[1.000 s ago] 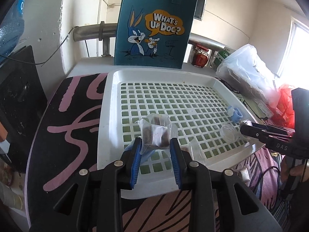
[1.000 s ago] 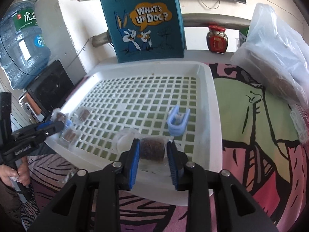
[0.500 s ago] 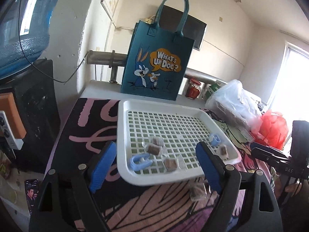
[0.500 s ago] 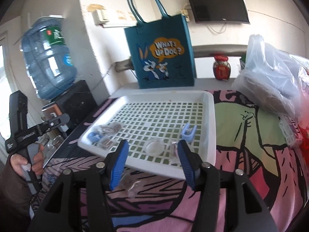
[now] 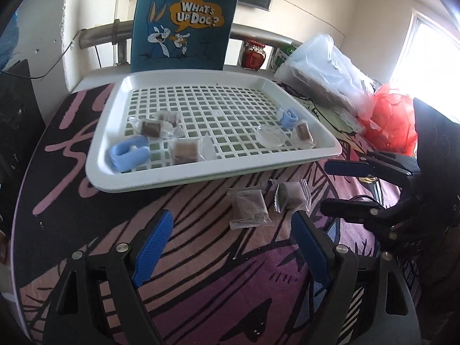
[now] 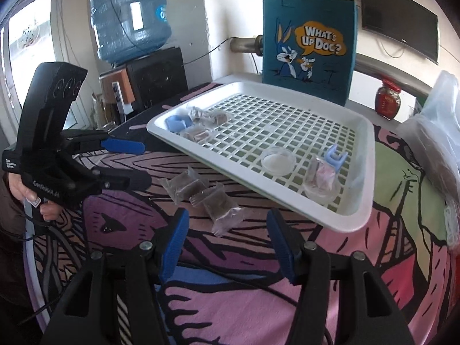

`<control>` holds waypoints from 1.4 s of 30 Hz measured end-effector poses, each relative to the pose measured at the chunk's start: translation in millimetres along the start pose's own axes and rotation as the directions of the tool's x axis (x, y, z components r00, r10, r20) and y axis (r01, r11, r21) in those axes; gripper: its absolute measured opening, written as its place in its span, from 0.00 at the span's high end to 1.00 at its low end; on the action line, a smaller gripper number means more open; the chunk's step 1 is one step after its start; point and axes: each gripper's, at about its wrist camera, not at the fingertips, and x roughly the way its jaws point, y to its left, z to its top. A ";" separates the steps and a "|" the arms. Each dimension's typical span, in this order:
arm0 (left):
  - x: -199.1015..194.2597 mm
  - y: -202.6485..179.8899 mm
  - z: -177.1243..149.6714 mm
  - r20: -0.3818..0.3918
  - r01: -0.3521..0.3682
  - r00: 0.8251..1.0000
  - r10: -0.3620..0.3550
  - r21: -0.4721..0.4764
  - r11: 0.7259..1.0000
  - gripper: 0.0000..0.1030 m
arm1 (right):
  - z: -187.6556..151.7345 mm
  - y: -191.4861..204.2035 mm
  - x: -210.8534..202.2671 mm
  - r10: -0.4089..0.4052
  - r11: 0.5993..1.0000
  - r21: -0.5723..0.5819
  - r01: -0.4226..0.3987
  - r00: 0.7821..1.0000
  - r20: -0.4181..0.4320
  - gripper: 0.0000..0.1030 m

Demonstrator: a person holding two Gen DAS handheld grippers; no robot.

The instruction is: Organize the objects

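A white slotted tray (image 5: 212, 172) (image 6: 356, 210) lies on the patterned table. In it are wrapped brown snack packets (image 5: 185, 151) (image 6: 198, 135), two blue clips (image 5: 128, 152) (image 5: 287, 116) (image 6: 335, 155), and clear round lids (image 5: 270, 136) (image 6: 277, 159). Two wrapped brown packets (image 5: 248, 207) (image 5: 290, 195) (image 6: 221, 207) (image 6: 184, 188) lie on the table in front of the tray. My left gripper (image 5: 230, 247) is open and empty, just short of them. My right gripper (image 6: 227, 244) is open and empty, close to the nearer packet.
A blue "What's Up Doc?" tote bag (image 5: 184, 20) (image 6: 309, 43) stands behind the tray. A red jar (image 5: 253, 56) (image 6: 386, 102), a clear plastic bag (image 5: 325, 69) and a red bag (image 5: 394, 118) sit at the right. A water bottle (image 6: 129, 14) stands at the left.
Both grippers let go of their packets in the tray, opened wide and drew back. They now sit low over the table before the two loose packets.
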 end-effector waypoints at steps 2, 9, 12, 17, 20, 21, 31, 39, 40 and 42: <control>3.8 -2.9 -0.6 -0.008 -0.004 1.000 0.004 0.001 1.000 0.18 | 2.7 1.7 8.3 -0.005 0.999 -0.046 0.005 1.000 -0.013 0.46; 27.0 -6.8 5.1 -0.054 -0.023 0.998 0.023 0.001 1.000 0.34 | 8.0 9.6 38.4 0.022 0.985 -0.167 -0.038 0.995 -0.095 0.46; 32.3 -7.9 6.5 -0.055 -0.008 0.998 0.008 -0.006 1.000 0.45 | 8.6 9.3 47.7 0.030 0.985 -0.167 -0.052 0.990 -0.135 0.56; 33.3 -14.8 4.0 -0.061 0.022 0.998 -0.020 0.031 0.999 0.72 | 7.4 5.4 45.1 0.051 0.991 -0.119 -0.067 0.991 -0.126 0.66; 22.7 -16.2 -0.3 -0.042 0.015 0.999 -0.013 0.052 0.999 0.72 | 4.2 8.8 41.7 0.025 0.994 -0.100 -0.037 0.993 -0.118 0.67; 18.3 -15.1 -1.4 -0.031 0.003 1.000 -0.002 0.058 0.998 0.72 | 2.0 9.7 39.3 0.021 0.996 -0.084 -0.031 0.993 -0.118 0.67; 7.1 6.7 -7.8 -0.009 -0.051 0.999 0.051 0.008 0.999 0.72 | -25.1 -8.2 7.5 -0.147 0.960 0.223 0.167 0.984 -0.104 0.64; 7.6 7.6 -9.5 -0.011 -0.069 0.998 0.069 0.005 0.998 0.72 | -15.4 0.3 19.7 -0.198 0.968 0.130 0.216 0.971 -0.135 0.58; 8.2 6.4 -9.7 -0.012 -0.070 0.997 0.070 0.005 0.998 0.72 | -15.3 0.9 21.6 -0.200 0.969 0.122 0.217 0.970 -0.138 0.58; 8.6 6.0 -9.9 -0.013 -0.070 0.997 0.070 0.007 0.998 0.72 | -14.9 2.4 25.1 -0.185 0.973 0.115 0.201 0.973 -0.138 0.60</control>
